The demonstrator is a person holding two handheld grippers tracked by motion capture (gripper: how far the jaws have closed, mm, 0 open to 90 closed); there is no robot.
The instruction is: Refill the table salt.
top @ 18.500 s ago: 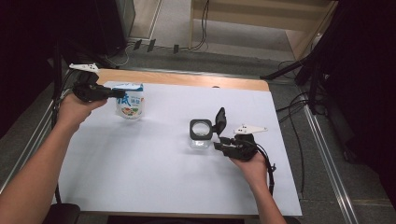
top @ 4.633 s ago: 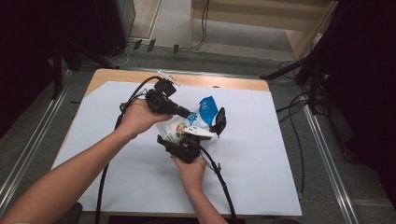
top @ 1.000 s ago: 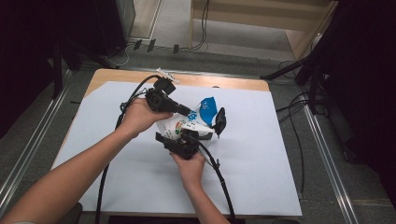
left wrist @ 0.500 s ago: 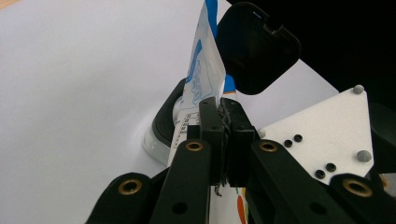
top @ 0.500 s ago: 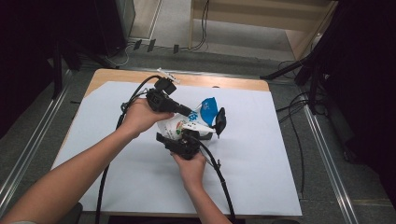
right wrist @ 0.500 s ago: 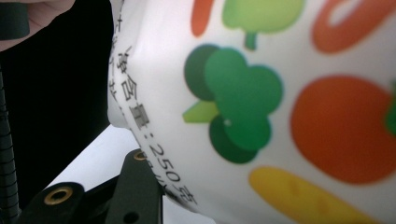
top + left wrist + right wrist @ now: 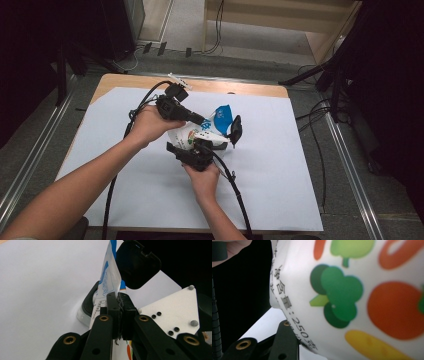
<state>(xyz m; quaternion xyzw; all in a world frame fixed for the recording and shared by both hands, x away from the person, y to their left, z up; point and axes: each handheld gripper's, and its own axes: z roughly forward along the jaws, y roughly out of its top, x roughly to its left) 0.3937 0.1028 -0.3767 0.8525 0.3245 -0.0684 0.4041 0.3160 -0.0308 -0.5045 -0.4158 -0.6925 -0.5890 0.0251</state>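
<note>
A white pouch (image 7: pixel 196 134) with a blue top and printed vegetables hangs tilted over a clear jar (image 7: pixel 220 146) whose black flip lid (image 7: pixel 234 131) stands open. My left gripper (image 7: pixel 199 120) is shut on the pouch's edge; in the left gripper view its jaws (image 7: pixel 119 305) pinch the pouch (image 7: pixel 108 282) just above the jar's rim (image 7: pixel 86 305) and beside the lid (image 7: pixel 138 264). My right gripper (image 7: pixel 209 147) grips the jar from the near side. In the right gripper view the pouch (image 7: pixel 352 290) covers the jar, with one finger (image 7: pixel 284 342) showing below it.
A white sheet (image 7: pixel 280 165) covers the wooden table (image 7: pixel 250 89). Black cables trail from both grippers across the sheet toward the near edge. Dark floor, metal rails and stand legs surround the table.
</note>
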